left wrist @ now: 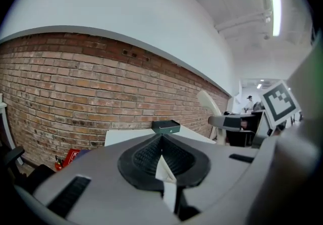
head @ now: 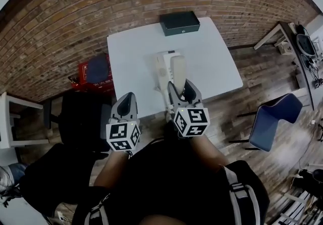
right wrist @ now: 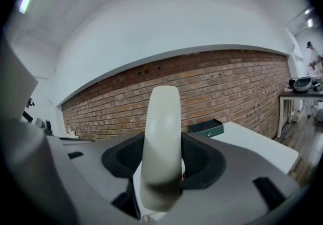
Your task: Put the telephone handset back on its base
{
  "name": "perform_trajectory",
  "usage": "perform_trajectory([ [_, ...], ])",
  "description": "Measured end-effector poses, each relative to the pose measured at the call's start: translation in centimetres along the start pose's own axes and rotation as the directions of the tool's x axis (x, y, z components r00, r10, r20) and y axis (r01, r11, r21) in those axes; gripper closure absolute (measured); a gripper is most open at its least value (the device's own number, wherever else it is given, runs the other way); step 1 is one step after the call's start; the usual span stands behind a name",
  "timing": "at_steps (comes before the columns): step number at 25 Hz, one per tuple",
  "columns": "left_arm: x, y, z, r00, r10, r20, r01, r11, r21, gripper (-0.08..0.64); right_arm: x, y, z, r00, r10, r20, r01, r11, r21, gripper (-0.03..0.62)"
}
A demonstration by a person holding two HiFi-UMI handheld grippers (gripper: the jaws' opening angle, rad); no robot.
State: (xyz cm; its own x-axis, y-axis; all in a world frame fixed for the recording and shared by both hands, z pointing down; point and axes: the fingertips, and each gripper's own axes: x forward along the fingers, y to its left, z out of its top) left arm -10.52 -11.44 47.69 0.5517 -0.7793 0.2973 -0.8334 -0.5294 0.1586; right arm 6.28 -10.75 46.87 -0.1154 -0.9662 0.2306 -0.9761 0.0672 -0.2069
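A cream telephone handset [head: 176, 69] stands between the jaws of my right gripper [head: 180, 92], which is shut on its lower end. In the right gripper view the handset [right wrist: 161, 143] rises upright out of the pads, above the white table [right wrist: 252, 146]. The cream base [head: 161, 73] lies on the table [head: 131, 62] just left of the handset. I cannot tell whether the two touch. My left gripper [head: 126, 108] hovers off the table's near edge, shut with nothing in it. In the left gripper view its pads [left wrist: 146, 158] meet.
A dark green box [head: 179, 22] sits at the table's far edge against the brick wall. A red crate [head: 93, 72] and a black chair [head: 81, 118] stand to the left. A blue chair [head: 275, 120] and a desk [head: 282, 37] are on the right.
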Motion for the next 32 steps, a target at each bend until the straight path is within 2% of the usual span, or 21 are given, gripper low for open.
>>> perform_trajectory([
  [5,4.5,-0.1,0.8,0.999,0.023,-0.024,-0.024,0.999,-0.026,0.56,4.1,-1.7,-1.3,0.993,0.053,-0.105,-0.049,0.998,0.041,0.388],
  [12,9.9,-0.1,2.9,0.995,0.098,-0.036,-0.1,0.993,-0.068,0.56,9.1,-4.9,-1.7,0.969,0.116,-0.22,-0.102,0.992,0.072,0.388],
  [18,12.4,0.2,3.2,0.986,0.159,-0.057,-0.164,0.98,-0.109,0.56,12.7,-7.0,-4.5,0.919,0.132,-0.371,-0.102,0.99,0.102,0.388],
  [23,13.1,2.2,2.2,0.982,0.158,-0.108,-0.168,0.981,-0.095,0.56,15.0,-7.1,-7.0,0.884,0.082,-0.46,-0.035,0.993,0.109,0.388],
  [28,13.3,4.1,2.7,0.984,0.143,-0.103,-0.151,0.985,-0.081,0.56,16.3,-7.1,-9.2,0.845,-0.005,-0.535,0.045,0.997,0.062,0.388],
  [32,13.4,4.9,2.3,0.984,0.134,-0.116,-0.146,0.984,-0.1,0.56,17.0,-6.8,-11.2,0.805,-0.049,-0.591,0.07,0.998,0.012,0.388],
])
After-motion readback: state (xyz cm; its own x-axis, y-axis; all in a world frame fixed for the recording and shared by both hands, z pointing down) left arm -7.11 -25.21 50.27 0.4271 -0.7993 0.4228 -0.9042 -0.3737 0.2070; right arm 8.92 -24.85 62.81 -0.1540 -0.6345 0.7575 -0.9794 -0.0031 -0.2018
